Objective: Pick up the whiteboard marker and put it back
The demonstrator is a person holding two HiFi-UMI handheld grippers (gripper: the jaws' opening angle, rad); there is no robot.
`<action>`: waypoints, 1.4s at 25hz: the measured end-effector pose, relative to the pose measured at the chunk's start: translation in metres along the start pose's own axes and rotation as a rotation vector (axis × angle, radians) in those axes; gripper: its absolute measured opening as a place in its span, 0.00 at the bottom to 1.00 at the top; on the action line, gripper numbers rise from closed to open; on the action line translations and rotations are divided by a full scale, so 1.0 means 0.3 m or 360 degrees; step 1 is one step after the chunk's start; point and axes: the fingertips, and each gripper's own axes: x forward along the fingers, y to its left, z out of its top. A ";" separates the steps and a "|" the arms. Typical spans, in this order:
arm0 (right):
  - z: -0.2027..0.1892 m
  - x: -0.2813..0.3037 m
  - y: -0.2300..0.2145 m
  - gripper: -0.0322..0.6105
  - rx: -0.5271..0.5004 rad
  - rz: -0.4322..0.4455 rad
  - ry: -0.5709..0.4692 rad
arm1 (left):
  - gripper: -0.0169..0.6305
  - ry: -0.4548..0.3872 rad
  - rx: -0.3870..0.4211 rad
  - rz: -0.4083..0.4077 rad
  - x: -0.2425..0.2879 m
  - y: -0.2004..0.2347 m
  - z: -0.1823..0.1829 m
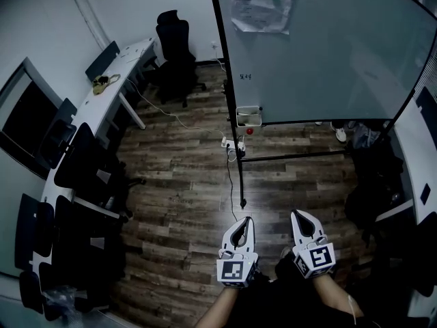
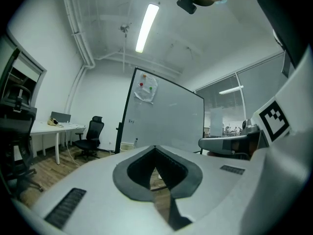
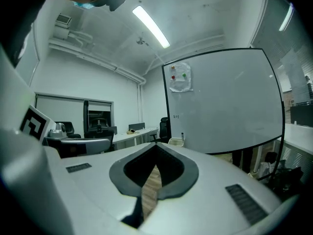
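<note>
A whiteboard (image 1: pixel 334 53) on a black rolling stand fills the upper right of the head view. A small white tray (image 1: pixel 248 117) hangs at its lower left corner. In the right gripper view a thin dark marker (image 3: pixel 182 137) stands upright in that tray (image 3: pixel 176 141). My left gripper (image 1: pixel 245 220) and right gripper (image 1: pixel 296 214) are held low at the bottom of the head view, side by side over the wooden floor, far from the board. Both are shut with nothing between the jaws, as the left gripper (image 2: pixel 155 149) and the right gripper (image 3: pixel 157 146) show in their own views.
A paper (image 1: pixel 263 2) with a red and a green magnet hangs on the board. A power strip (image 1: pixel 231 144) with cables lies on the floor by the stand. A long white desk (image 1: pixel 102 98) and black office chairs (image 1: pixel 174 46) line the left. Shoes (image 1: pixel 339 134) show behind the board.
</note>
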 end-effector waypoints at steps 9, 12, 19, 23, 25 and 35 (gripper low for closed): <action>-0.001 0.153 -0.068 0.06 -0.0027 0.0036 -0.0026 | 0.04 0.0006 0.0003 0.0042 0.126 0.075 -0.007; 0.014 0.227 -0.109 0.06 -0.0047 0.0060 -0.0029 | 0.04 0.0014 0.0011 0.0058 0.204 0.099 -0.005; 0.055 0.416 -0.246 0.06 -0.0060 0.0119 -0.0036 | 0.04 0.0038 0.0036 0.0047 0.438 0.114 -0.010; 0.084 0.511 -0.322 0.06 -0.0052 0.0141 -0.0045 | 0.04 0.0027 0.0052 0.0082 0.561 0.139 0.023; 0.096 0.553 -0.365 0.06 -0.0046 0.0146 -0.0048 | 0.04 0.0018 0.0048 0.0098 0.620 0.146 0.037; 0.092 0.689 -0.520 0.06 -0.0009 0.0170 -0.0018 | 0.04 0.0070 0.0061 0.0137 0.787 0.118 0.026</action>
